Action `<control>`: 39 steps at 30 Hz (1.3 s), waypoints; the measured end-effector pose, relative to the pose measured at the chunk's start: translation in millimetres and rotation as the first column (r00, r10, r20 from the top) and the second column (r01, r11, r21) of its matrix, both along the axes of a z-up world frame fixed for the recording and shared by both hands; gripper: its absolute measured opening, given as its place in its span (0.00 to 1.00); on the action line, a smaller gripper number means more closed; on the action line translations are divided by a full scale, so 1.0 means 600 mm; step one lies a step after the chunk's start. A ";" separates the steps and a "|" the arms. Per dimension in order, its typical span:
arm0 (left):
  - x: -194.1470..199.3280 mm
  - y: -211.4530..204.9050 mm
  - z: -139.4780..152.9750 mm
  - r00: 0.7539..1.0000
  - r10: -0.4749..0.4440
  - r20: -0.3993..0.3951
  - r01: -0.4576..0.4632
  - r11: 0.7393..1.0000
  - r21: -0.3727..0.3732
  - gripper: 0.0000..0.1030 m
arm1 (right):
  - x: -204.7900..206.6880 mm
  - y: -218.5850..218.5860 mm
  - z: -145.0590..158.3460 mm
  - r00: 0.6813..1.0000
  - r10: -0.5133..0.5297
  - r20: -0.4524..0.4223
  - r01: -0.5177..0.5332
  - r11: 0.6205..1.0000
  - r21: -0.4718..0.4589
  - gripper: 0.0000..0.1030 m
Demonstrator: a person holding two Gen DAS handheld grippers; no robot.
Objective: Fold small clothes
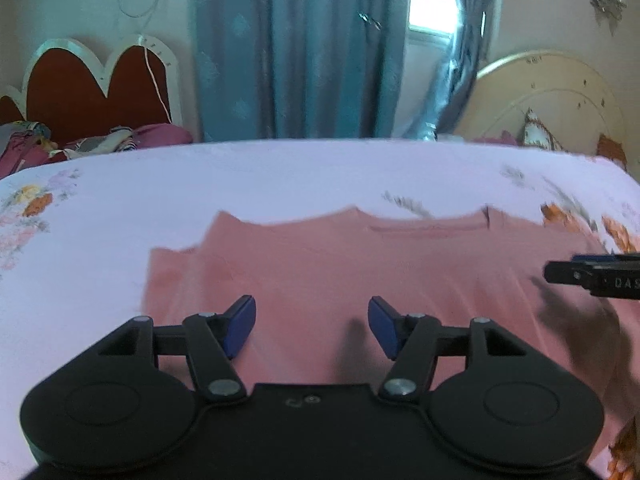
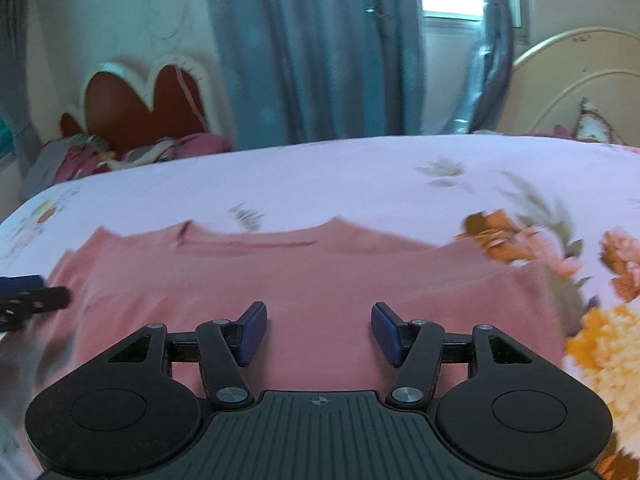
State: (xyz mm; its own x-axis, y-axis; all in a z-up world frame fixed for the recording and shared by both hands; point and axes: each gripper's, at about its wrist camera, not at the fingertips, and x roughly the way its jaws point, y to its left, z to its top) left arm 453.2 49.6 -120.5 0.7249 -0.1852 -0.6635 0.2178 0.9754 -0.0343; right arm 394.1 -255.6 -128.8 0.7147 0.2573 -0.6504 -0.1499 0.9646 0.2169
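Just beyond both gaping tools [image 1: 312, 328] [image 2: 319, 334], pink garment [image 1: 360, 272] flat on bedsheet [image 1: 280, 176].

A plain salmon-pink garment [image 1: 360, 280] lies on a pale lilac bedsheet [image 1: 280, 176] printed with orange, yellow and pink flowers, behind it teal-blue curtains [image 1: 296, 48], a rust-red headboard [image 1: 92, 92] edged white at upper left and a cream headboard [image 1: 552, 100] at right.

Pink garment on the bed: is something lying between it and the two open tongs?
Nothing visible does. The pink garment lies flat on the floral sheet, directly below the open left tongs and right tongs.
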 end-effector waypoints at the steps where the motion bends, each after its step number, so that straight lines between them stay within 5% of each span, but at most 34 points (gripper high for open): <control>1: -0.001 -0.001 -0.006 1.000 -0.001 -0.011 0.002 1.000 0.006 0.60 | -0.004 0.007 -0.002 1.000 0.009 -0.003 -0.009 1.000 0.001 0.56; 6: -0.010 0.014 -0.043 0.997 0.023 -0.071 -0.020 0.999 0.044 0.62 | -0.017 0.018 -0.024 0.999 0.032 -0.022 -0.033 0.998 -0.048 0.56; 15: -0.052 0.058 -0.054 0.998 0.057 -0.030 -0.054 0.994 0.095 0.64 | -0.045 -0.056 -0.048 0.998 -0.062 -0.022 0.060 0.994 -0.094 0.56; 28: -0.120 0.042 -0.017 0.999 0.036 -0.011 -0.035 0.997 0.068 0.60 | -0.133 -0.001 0.004 1.000 -0.017 0.004 0.017 0.998 -0.066 0.56; 31: -0.126 0.056 -0.048 0.996 0.053 -0.068 -0.047 0.995 0.085 0.61 | -0.150 -0.015 -0.010 0.998 -0.061 -0.027 0.058 0.995 -0.085 0.56; 39: -0.136 0.072 -0.053 0.998 0.033 -0.056 -0.029 0.997 0.072 0.62 | -0.210 -0.097 -0.039 0.966 -0.248 -0.069 0.231 0.953 -0.196 0.56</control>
State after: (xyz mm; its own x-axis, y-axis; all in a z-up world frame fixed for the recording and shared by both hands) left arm 371.4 93.0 -152.1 0.6899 -0.1137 -0.7149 0.1871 0.9820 0.0243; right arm 268.0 -313.7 -152.0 0.6753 -0.0453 -0.7362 0.1028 0.9942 0.0331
